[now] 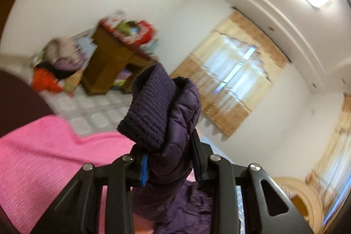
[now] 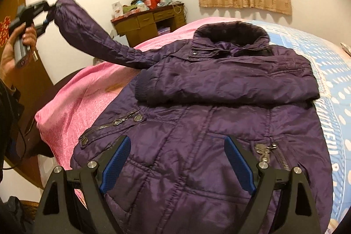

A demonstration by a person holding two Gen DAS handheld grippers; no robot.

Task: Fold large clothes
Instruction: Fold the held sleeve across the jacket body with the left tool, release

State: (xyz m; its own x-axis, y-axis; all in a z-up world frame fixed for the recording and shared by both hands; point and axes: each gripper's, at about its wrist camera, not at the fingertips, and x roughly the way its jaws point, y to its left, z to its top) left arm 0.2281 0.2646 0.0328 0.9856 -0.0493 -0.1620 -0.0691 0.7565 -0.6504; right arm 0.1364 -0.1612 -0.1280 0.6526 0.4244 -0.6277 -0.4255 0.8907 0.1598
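— Where do we stand? Our left gripper [image 2: 47, 14] pinches the raised sleeve [image 2: 87, 36] of the purple jacket [image 2: 197, 124] lying on the bed [image 2: 72, 100].

— Right gripper [image 2: 175, 159] hovers agape. Next, we judge, lay that sleeve across the chest.

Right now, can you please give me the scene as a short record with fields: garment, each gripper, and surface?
garment: dark purple quilted padded jacket, front up, collar far from the camera
folded sleeve: one sleeve lies across the chest
lifted sleeve: other sleeve raised off the bed
left gripper: shut on the lifted sleeve's knit cuff
right gripper: open, over the lower front
surface: pink bedspread, blue patterned sheet
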